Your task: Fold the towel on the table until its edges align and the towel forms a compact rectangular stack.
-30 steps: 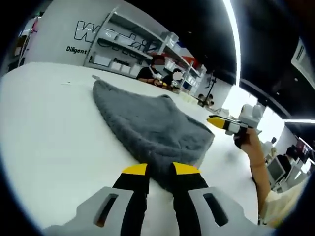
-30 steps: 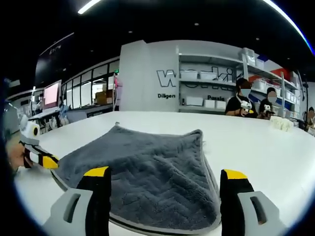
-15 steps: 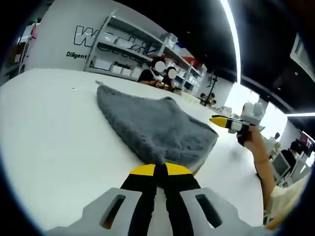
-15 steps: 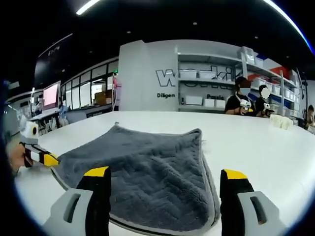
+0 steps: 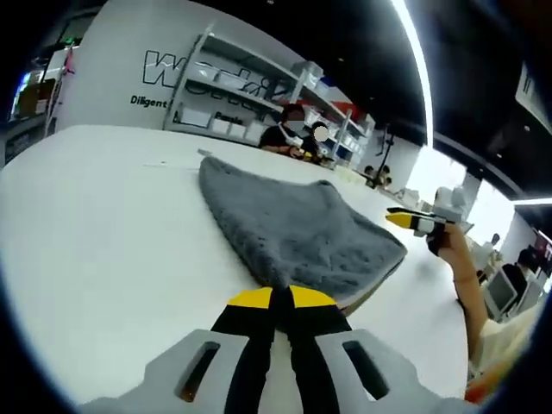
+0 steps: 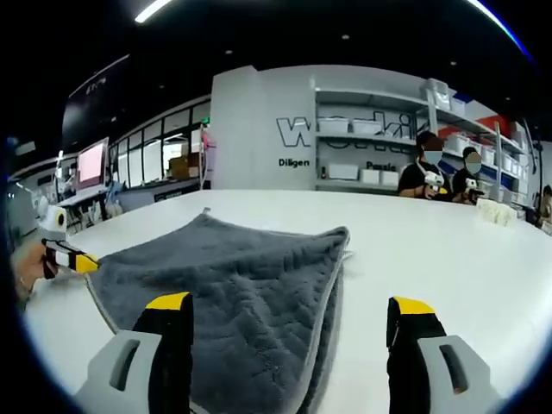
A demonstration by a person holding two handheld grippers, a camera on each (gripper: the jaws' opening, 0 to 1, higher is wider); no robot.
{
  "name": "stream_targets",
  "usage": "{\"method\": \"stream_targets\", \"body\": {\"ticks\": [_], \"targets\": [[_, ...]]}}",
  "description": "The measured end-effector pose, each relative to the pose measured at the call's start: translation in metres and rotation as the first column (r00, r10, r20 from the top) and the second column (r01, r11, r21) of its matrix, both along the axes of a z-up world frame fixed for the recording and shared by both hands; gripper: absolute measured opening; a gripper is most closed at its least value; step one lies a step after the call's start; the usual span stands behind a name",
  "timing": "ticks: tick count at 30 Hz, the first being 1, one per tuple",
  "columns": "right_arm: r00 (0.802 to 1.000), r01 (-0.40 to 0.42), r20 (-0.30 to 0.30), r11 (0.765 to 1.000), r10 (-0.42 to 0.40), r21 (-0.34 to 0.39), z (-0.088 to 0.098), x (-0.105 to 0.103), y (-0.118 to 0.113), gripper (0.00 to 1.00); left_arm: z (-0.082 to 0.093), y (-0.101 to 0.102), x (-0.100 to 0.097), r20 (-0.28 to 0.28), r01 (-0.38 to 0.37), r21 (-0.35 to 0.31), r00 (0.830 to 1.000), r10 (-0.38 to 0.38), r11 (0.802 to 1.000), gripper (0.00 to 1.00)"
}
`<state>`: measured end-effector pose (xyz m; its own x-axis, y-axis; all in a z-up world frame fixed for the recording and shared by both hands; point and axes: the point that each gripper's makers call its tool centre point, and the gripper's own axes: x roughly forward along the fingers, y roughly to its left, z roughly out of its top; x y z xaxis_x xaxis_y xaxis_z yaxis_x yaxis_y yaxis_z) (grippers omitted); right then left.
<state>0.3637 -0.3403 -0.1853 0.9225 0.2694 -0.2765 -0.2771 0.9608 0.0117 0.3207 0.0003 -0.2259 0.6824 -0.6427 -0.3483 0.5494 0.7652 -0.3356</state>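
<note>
Towel corner pinched, fold in progress.

Left gripper view: left gripper [image 5: 280,297] is clamped on the near corner of the grey towel [image 5: 297,228], which lies on the white table [image 5: 103,224].
Right gripper view: right gripper [image 6: 289,315] is spread wide and empty over the towel's near edge. The towel looks soft and limp; corners are the best hold.

White table [image 5: 103,224] bears grey towel [image 6: 233,293].

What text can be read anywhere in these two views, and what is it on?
"Diligen": small black lettering on the white wall, cut off by the shelving.
"wo": large outlined letters above it, the rest hidden behind the shelves.
Further small words between the shelves: too blurred to read.
</note>
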Motion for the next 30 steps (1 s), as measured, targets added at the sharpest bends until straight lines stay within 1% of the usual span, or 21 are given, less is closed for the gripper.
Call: {"method": "stream_targets", "body": {"ticks": [4,11,18,21,26,30], "targets": [[1.000,-0.002,-0.008,1.000,0.002,-0.002,-0.002,-0.001,0.001,0.95,0.002,0.014,-0.002,0.008,0.000,0.025,1.000,0.000,1.000,0.04],[1.000,-0.011,-0.025,1.000,0.011,-0.009,-0.006,0.000,0.004,0.95,0.007,0.036,-0.017,0.032,0.007,0.073,0.999,-0.010,0.997,0.04],[0.999,-0.020,-0.035,1.000,0.020,-0.016,-0.009,0.001,0.007,0.95,0.012,0.062,-0.032,0.037,-0.023,0.069,0.999,0.021,0.997,0.04],[0.999,-0.022,-0.038,1.000,0.021,-0.018,-0.010,0.000,0.008,0.95,0.016,0.071,-0.043,0.036,-0.028,0.051,0.999,0.027,0.998,0.04],[0.999,-0.031,-0.042,0.999,0.030,-0.016,-0.010,0.001,0.010,0.95,0.014,0.086,-0.061,0.043,-0.047,0.080,0.998,0.044,0.996,0.04],[0.998,-0.035,-0.047,0.999,0.034,-0.020,-0.012,0.001,0.012,0.95,0.012,0.094,-0.078,0.034,-0.056,0.063,0.998,0.054,0.996,0.04]]}}
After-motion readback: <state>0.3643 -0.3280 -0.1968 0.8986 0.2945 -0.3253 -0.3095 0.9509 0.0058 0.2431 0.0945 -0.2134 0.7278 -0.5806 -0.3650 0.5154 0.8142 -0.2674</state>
